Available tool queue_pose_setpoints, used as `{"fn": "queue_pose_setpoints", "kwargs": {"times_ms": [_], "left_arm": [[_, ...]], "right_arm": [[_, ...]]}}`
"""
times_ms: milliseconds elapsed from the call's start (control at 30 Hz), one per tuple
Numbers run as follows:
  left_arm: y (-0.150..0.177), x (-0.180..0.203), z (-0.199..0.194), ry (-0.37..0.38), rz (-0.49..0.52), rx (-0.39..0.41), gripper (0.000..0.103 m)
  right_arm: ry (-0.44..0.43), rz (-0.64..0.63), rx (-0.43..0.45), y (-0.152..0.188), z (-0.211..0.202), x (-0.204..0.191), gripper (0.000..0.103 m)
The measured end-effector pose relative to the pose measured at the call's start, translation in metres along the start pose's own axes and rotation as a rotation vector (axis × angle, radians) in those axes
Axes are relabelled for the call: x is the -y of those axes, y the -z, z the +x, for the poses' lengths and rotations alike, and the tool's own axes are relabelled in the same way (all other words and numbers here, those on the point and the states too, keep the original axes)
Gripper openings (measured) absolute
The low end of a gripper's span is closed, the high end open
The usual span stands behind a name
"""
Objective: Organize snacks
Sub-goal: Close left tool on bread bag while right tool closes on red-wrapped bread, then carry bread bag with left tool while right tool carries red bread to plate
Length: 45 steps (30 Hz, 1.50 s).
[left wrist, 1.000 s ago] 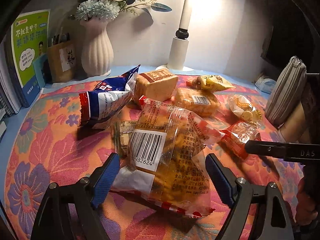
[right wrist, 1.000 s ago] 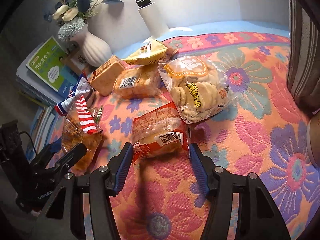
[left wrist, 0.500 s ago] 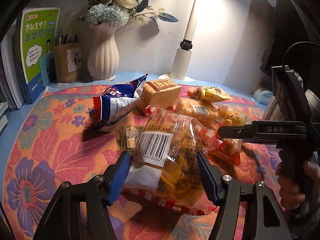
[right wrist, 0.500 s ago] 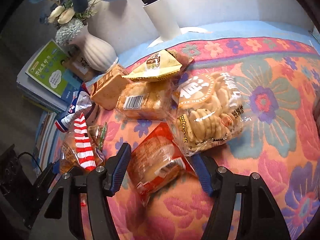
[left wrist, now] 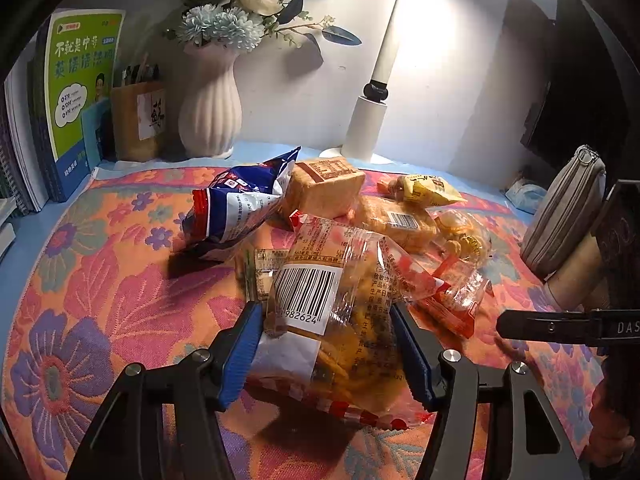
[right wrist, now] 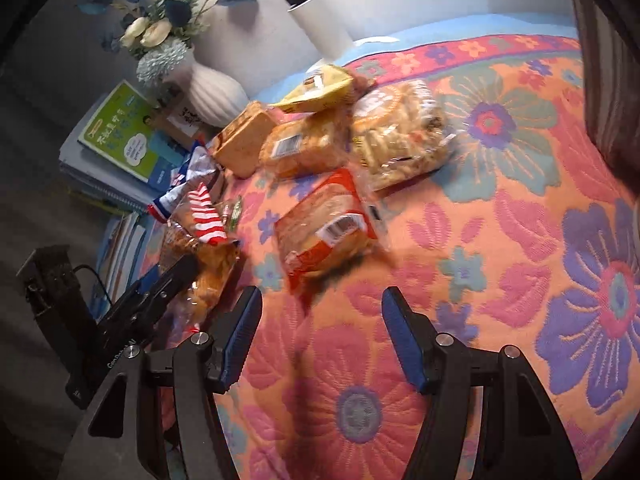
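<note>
Left gripper point(left wrist: 326, 344): jaws just closed in, both blue pads pressed on the barcode snack bag point(left wrist: 320, 316), clamped between them over the floral cloth point(left wrist: 100, 280). Right gripper point(right wrist: 322, 336): fingers parted, nothing grasped; red bread packet point(right wrist: 324, 228) lies just beyond the tips.

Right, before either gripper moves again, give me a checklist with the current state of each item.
1. Left gripper closed on the barcode snack bag: ok; its jaws have just been closing and both blue pads press the wrapper.
2. Grip centred on the bag: cannot tell; the pads sit near the bag's lower end.
3. Right gripper free: ok; open, only the floral cloth between its jaws.
4. Red-orange bread pack released: ok; lying on the cloth ahead of the right fingertips.
5. Small green-edged packet clear of the held bag: not ok; it lies partly under it.
6. Drop-off spot chosen: cannot tell.
</note>
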State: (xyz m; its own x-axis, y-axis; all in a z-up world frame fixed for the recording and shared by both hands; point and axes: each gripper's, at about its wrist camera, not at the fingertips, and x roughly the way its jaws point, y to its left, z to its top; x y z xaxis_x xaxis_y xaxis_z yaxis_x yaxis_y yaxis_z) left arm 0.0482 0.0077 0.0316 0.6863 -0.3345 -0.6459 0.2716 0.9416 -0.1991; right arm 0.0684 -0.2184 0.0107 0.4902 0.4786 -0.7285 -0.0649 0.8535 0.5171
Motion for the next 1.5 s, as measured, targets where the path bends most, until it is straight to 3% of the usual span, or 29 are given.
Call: {"fn": "queue_pose_setpoints", "kwargs": {"times_ms": [133, 333, 667, 767, 967, 1300, 1500], "left_arm": [[0.000, -0.003, -0.001, 0.000, -0.013, 0.002, 0.062], [0.000, -0.003, 0.001, 0.004, -0.004, -0.002, 0.062], [-0.002, -0.004, 0.004, 0.021, -0.004, -0.012, 0.062], [-0.002, -0.004, 0.004, 0.022, -0.003, -0.013, 0.062], [-0.001, -0.002, 0.004, 0.016, 0.002, -0.009, 0.062], [0.002, 0.008, 0.001, -0.003, 0.046, -0.011, 0.055], [0.025, 0.035, -0.022, 0.093, 0.003, -0.027, 0.052]], "right_arm": [[0.070, -0.021, 0.036, -0.022, 0.012, -0.016, 0.062], [0.130, 0.004, -0.005, -0.046, 0.048, -0.019, 0.062], [0.225, -0.142, 0.052, -0.028, 0.060, -0.034, 0.058], [0.277, -0.217, 0.069, -0.016, 0.059, -0.042, 0.049], [0.268, -0.301, 0.092, 0.023, 0.034, -0.038, 0.048], [0.271, -0.284, 0.093, 0.081, -0.031, 0.005, 0.047], [0.287, -0.251, 0.086, 0.102, -0.065, 0.029, 0.046]]}}
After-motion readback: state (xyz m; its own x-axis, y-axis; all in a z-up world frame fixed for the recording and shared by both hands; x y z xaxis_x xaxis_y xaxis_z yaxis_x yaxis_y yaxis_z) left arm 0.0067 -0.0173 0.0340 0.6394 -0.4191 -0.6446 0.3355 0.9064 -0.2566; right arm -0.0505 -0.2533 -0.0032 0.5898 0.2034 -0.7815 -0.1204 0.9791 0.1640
